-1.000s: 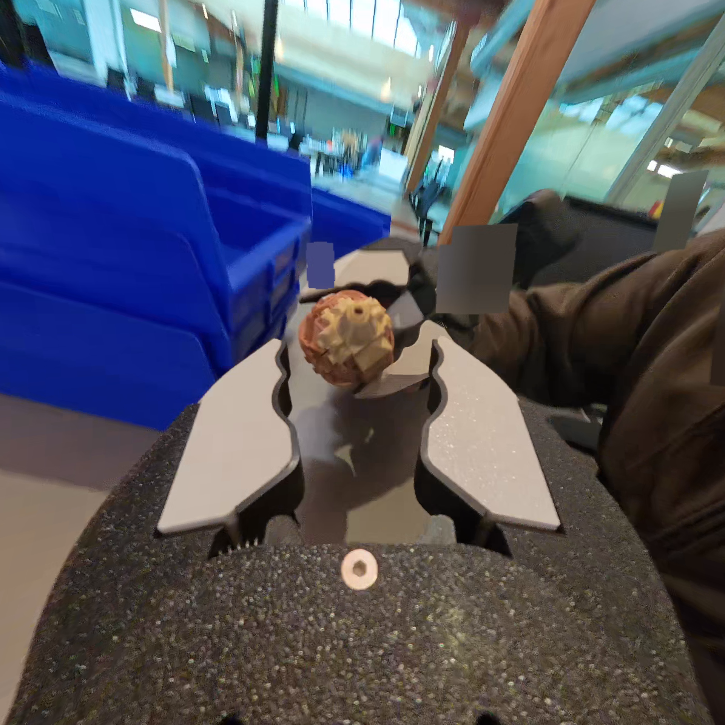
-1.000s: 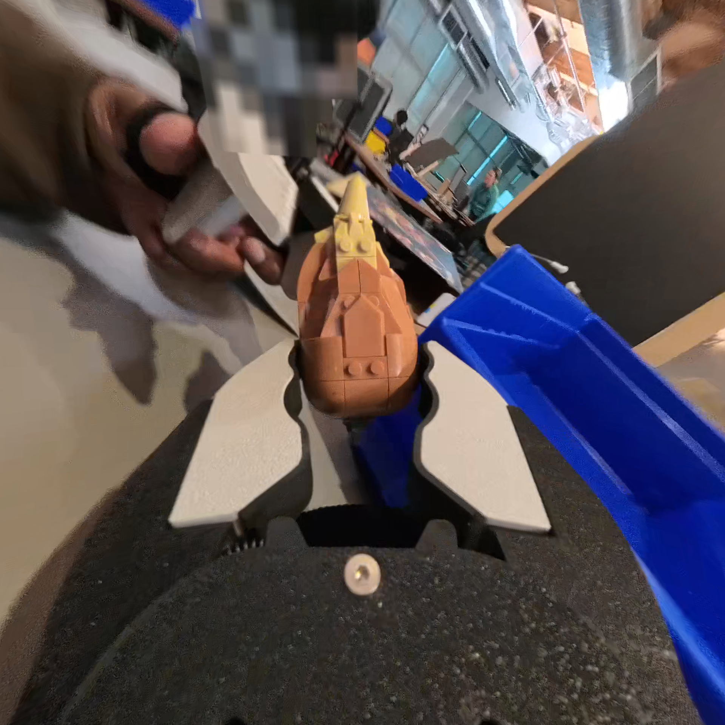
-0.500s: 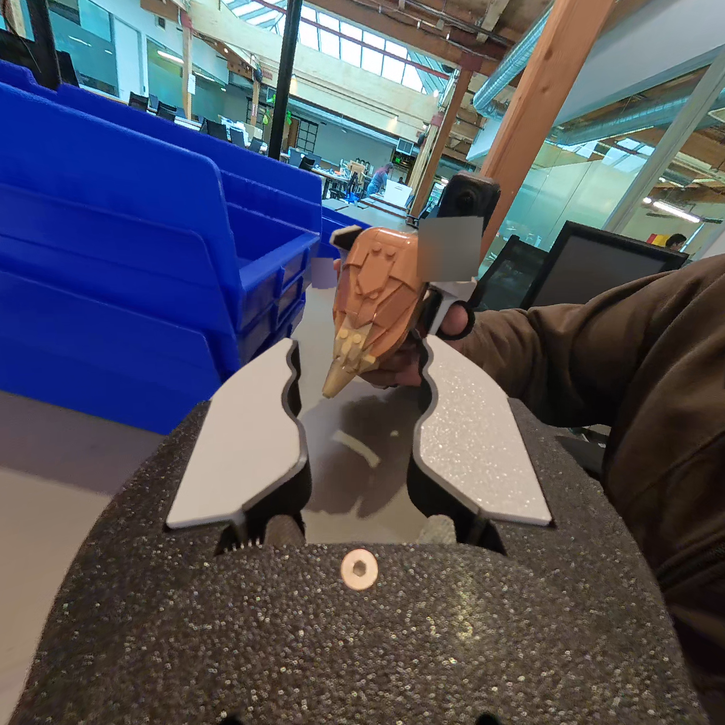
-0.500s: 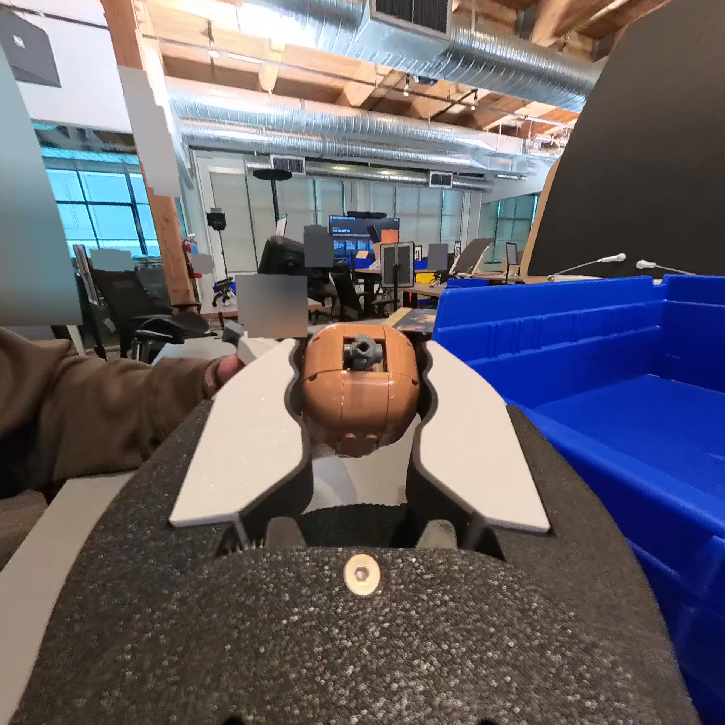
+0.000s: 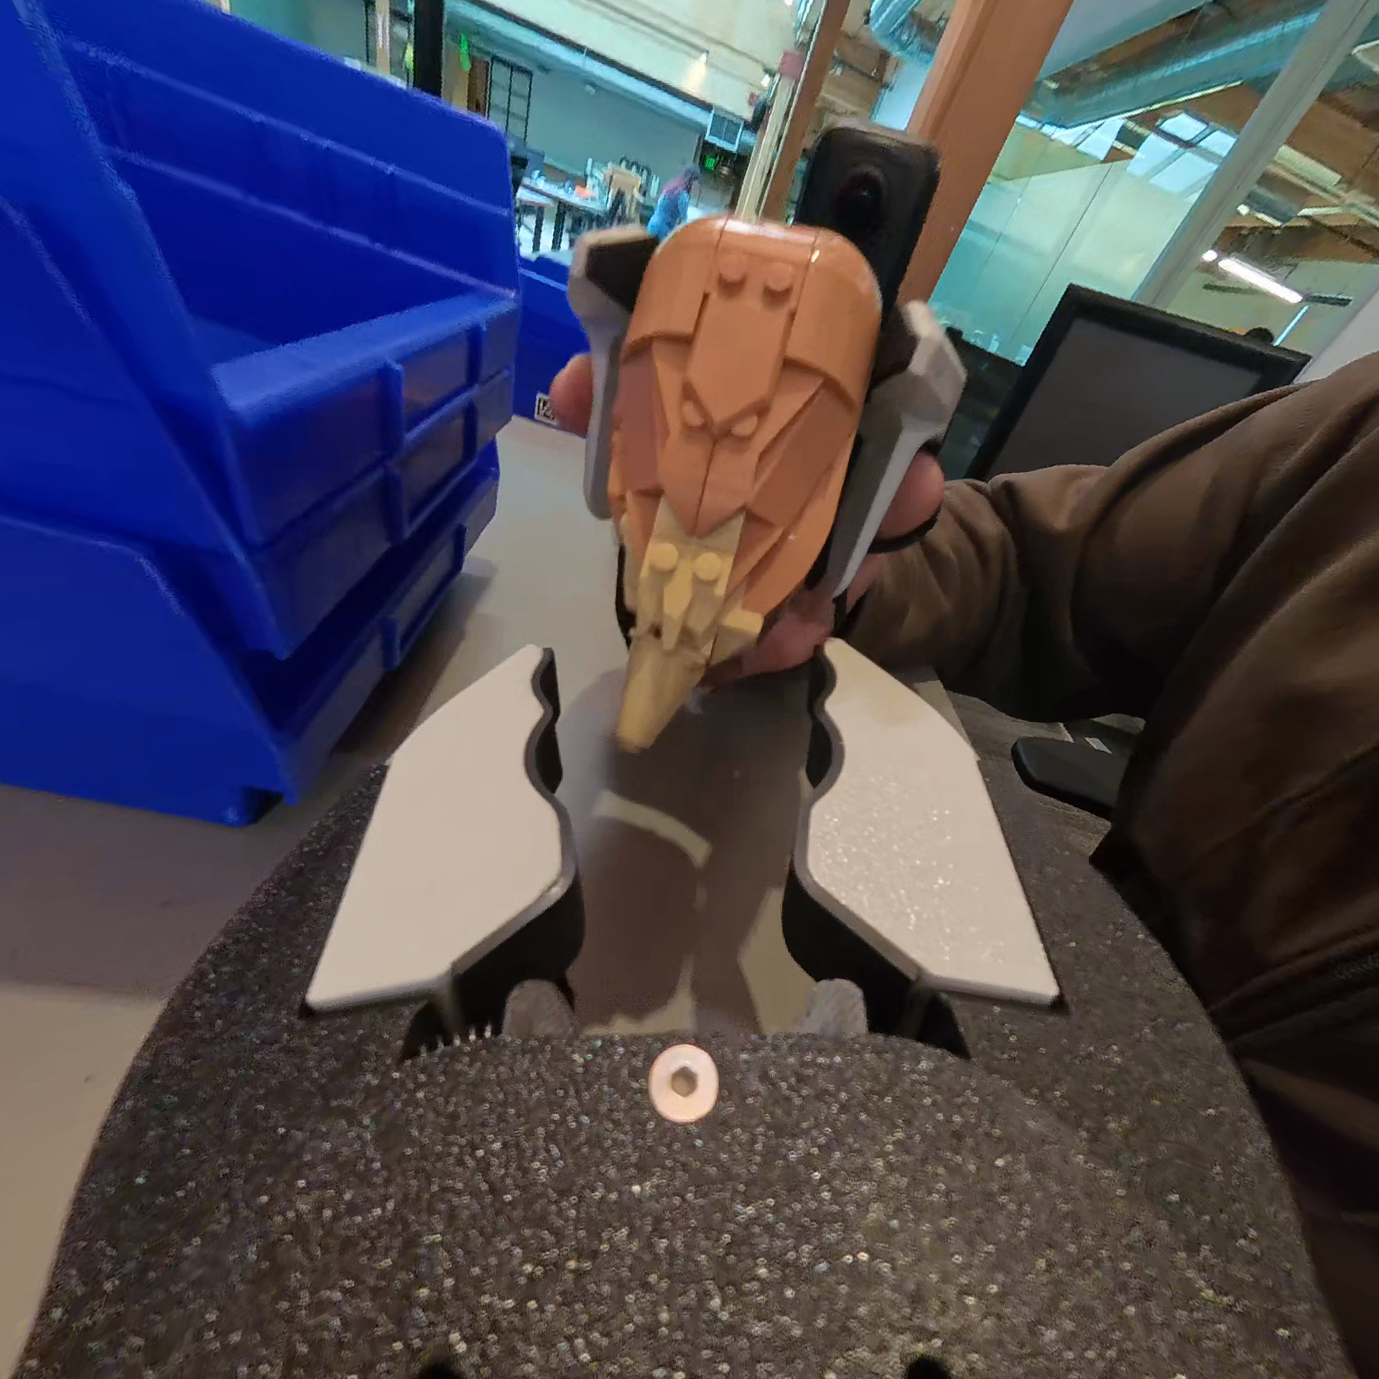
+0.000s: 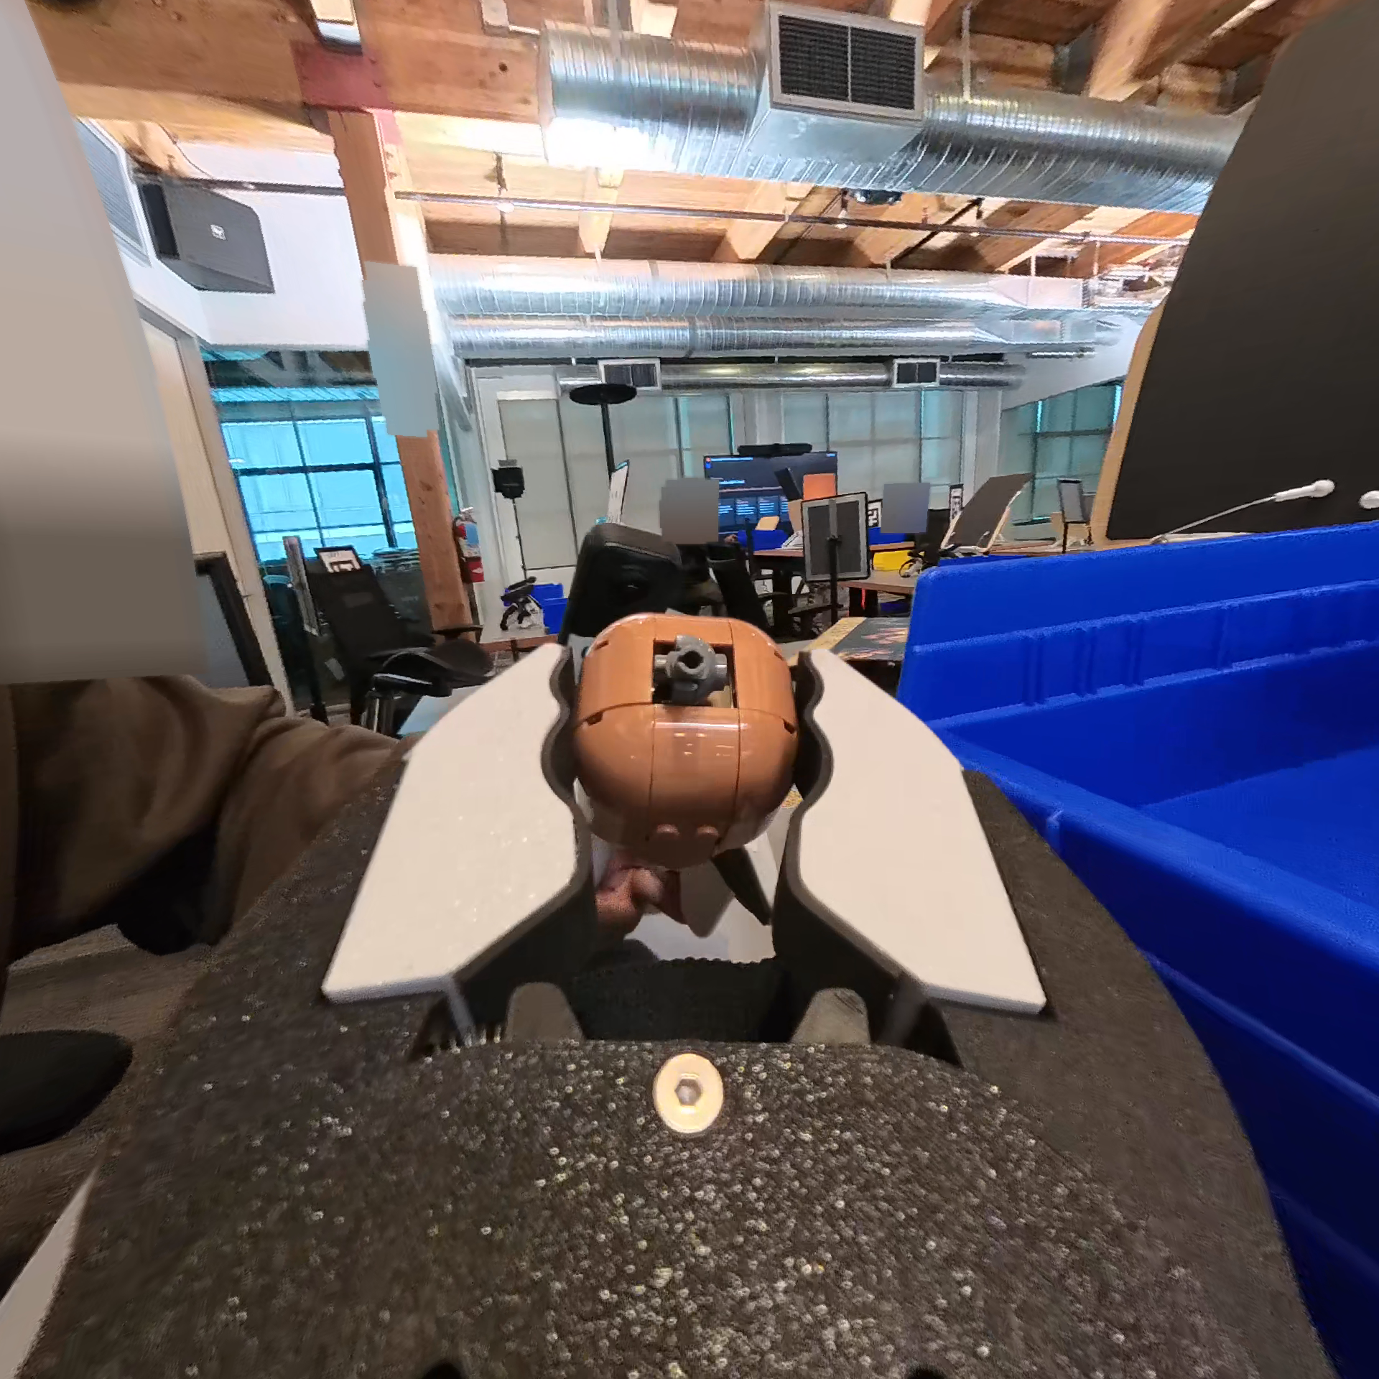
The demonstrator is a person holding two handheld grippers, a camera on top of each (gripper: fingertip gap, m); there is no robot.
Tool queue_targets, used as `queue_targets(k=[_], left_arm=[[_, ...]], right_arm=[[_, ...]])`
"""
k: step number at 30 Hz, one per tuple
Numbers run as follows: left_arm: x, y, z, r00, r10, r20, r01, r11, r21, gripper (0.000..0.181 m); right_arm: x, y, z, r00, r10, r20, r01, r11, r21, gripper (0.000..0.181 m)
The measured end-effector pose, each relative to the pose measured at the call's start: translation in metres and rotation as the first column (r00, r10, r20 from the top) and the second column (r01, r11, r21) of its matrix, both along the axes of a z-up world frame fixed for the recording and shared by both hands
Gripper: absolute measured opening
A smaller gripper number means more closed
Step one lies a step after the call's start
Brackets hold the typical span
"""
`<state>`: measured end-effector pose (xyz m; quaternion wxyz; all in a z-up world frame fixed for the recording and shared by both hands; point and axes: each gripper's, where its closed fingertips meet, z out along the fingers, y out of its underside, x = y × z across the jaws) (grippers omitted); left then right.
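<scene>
Where blue bins [image 5: 246,358] stand stacked at left on the grey tabletop [image 5: 112,880], with another blue bin [image 6: 1164,746] filling the right of the right wrist view. Beside the bins, a brown sleeve [image 5: 1164,537] reaching in from the right, hand [image 5: 903,492] wrapped about the far tool. Left gripper [image 5: 683,716] hovering above the tabletop, jaws spread wide and bare, nothing between them. Right gripper [image 6: 683,716] clenched on a brick model [image 6: 683,739], orange-brown and rounded, held in the air clear of the tabletop; same model [image 5: 735,418] seen head-on from the left wrist view, tapering down to a pale tan tip [image 5: 657,701] that points at the gap of the left jaws, near but apart. Small grey connector [image 6: 688,664] set in a square recess at the rounded end.
</scene>
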<state>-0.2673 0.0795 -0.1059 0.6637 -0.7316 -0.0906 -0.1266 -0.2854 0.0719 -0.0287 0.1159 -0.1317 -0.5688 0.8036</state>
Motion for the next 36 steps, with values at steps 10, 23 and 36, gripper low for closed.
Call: queue_targets(k=[10,23,36], left_arm=[[-0.009,-0.018,0.028,0.987,0.085,-0.139,-0.068,0.99,0.124,0.043],[-0.01,-0.024,0.034,0.972,0.108,-0.208,-0.083,0.988,0.127,0.042],[-0.017,-0.031,0.026,0.935,0.124,-0.333,-0.123,0.992,0.024,0.042]], right_arm=[[0.0,-0.008,-0.013,1.0,0.007,-0.017,-0.006,0.997,0.072,0.056],[0.001,-0.009,-0.015,0.999,0.038,-0.016,-0.037,0.995,0.09,0.056],[-0.005,-0.013,-0.032,0.997,-0.017,-0.07,0.035,0.963,0.267,0.057]])
